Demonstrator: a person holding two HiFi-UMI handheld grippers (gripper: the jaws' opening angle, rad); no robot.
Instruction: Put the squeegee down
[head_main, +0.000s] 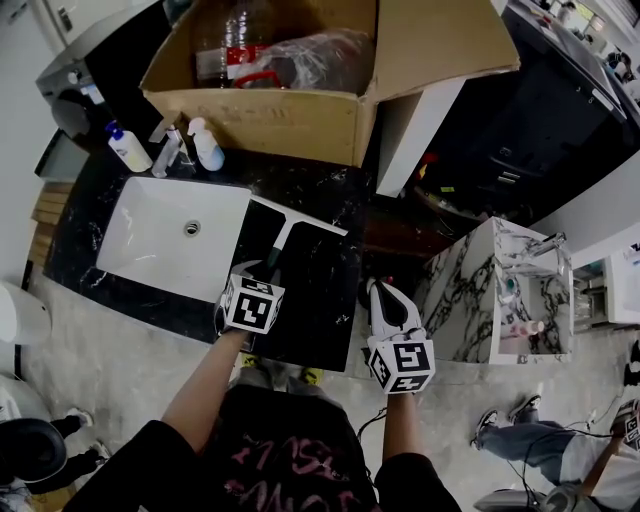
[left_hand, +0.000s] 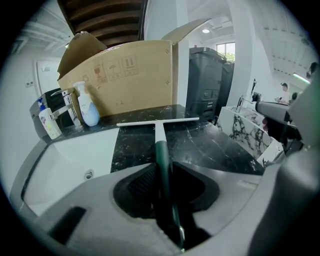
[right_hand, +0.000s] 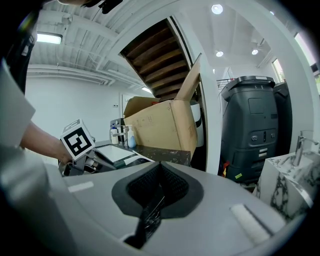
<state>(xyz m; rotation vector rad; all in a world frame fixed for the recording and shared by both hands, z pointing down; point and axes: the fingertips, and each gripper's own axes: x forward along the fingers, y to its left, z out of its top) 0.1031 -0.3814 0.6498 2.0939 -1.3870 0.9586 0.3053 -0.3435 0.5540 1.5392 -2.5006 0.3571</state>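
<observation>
I am holding the left gripper (head_main: 258, 275) over the near part of the black marble counter (head_main: 325, 290), angled downward, and its jaws are closing on the dark handle of the squeegee (head_main: 286, 236). In the left gripper view the handle is running straight out between the two pads. The squeegee is lying across the counter just right of the white sink (head_main: 150, 235). Its pale blade is pointing away from me toward the cardboard box (head_main: 270, 125) but sitting apart from it. Beyond the sink, a spray bottle (head_main: 206, 146) and a soap bottle (head_main: 128, 148) are standing on either side of the faucet (head_main: 165, 152).

I am keeping the right gripper (head_main: 383, 300) off the counter's right edge, near a marble-patterned cabinet (head_main: 465, 285). Its jaws are resting together with nothing between them.
</observation>
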